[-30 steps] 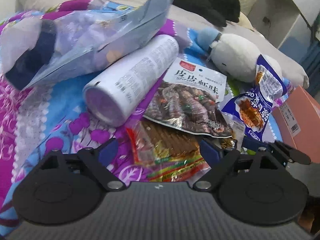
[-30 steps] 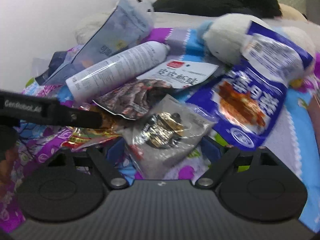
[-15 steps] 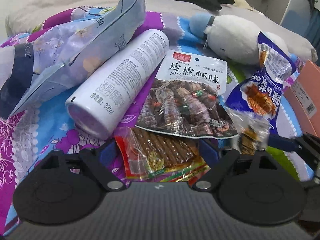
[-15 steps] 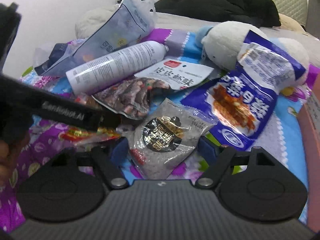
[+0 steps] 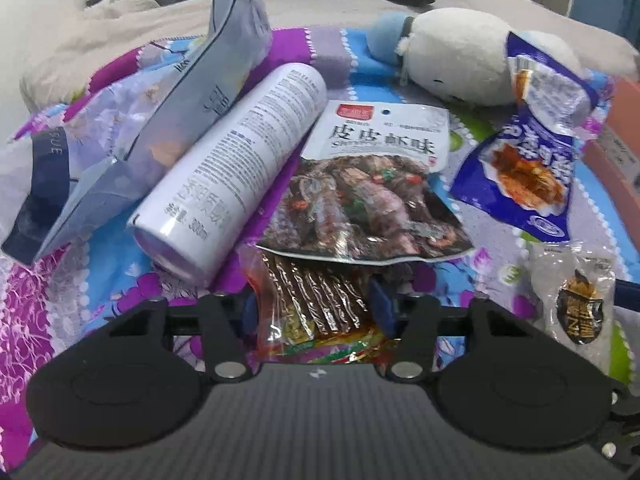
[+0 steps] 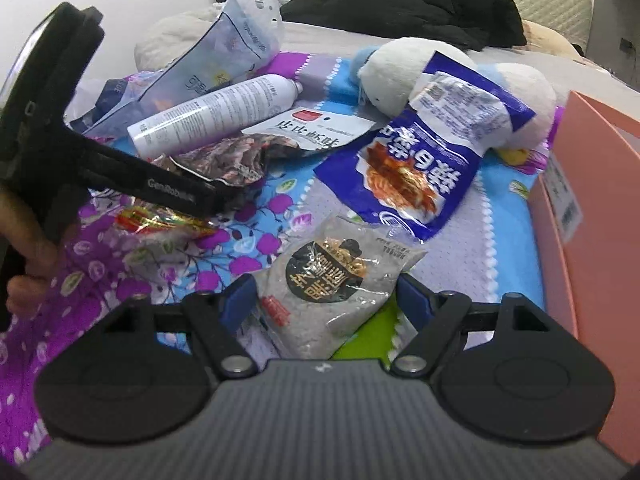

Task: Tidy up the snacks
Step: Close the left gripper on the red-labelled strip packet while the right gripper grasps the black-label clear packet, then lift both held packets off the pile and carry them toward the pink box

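Closing its jaws around a clear packet of brown strips, the left gripper looks to be starting a pick-up; contact is unclear. Right of it, the right gripper straddles a grey packet, part-open. Next, both need firm pinches. Farther off lie a shrimp bag and spray can.

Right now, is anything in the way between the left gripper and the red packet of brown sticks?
Nothing blocks it: the red packet of brown sticks already lies between the pads of the left gripper, whose jaws have just been closing. Only its far end is tucked under the shrimp snack bag.
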Motion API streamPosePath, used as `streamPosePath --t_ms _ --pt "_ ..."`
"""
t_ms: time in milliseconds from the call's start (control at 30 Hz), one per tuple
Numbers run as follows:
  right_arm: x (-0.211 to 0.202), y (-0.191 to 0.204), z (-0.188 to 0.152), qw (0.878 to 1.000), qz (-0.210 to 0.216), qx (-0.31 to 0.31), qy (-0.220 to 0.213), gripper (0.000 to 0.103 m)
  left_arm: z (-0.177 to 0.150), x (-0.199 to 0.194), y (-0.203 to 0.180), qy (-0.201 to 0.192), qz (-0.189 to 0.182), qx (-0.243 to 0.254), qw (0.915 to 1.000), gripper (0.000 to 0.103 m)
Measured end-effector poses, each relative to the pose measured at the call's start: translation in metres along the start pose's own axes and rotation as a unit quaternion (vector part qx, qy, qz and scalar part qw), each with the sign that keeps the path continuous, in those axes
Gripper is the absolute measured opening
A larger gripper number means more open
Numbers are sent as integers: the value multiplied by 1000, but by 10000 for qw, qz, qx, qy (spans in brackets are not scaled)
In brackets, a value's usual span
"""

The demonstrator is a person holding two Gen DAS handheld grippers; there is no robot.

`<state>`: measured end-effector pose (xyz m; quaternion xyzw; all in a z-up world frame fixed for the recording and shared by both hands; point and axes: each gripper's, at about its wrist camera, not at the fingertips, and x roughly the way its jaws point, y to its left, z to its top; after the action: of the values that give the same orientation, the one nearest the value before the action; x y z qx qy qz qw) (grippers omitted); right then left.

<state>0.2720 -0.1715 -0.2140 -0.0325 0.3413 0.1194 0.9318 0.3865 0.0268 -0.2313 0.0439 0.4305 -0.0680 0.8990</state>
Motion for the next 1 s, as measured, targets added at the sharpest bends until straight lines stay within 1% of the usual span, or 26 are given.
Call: streamPosePath --t_ms 100,167,467,633,733,833,867,1000 --pt "-9 -1 -7 10000 -27 76 25 79 -6 -9 1 19 -85 6 10000 56" --pt "-17 -2 -12 9999 -50 118 37 79 -11 -16 2 59 -178 -86 9998 56" --pt "-49 2 -35 9997 -31 222 122 79 -48 -61 -4 102 -403 -336 9986 55" --pt "-67 5 -46 9993 2 321 167 78 -70 -87 -7 122 -591 -624 9962 52" --pt "-77 5 -53 9991 7 381 202 78 -84 -100 -8 196 -731 -920 9929 52" --pt "-84 6 -60 9986 21 446 288 78 -99 -109 -10 300 -902 -1384 9858 51" --pt "-88 6 -63 9984 49 470 324 78 -105 -112 -12 321 -905 -1475 9844 41" --pt "-101 8 -72 9980 96 470 410 78 -124 -120 -21 380 -1108 -1790 9769 39"
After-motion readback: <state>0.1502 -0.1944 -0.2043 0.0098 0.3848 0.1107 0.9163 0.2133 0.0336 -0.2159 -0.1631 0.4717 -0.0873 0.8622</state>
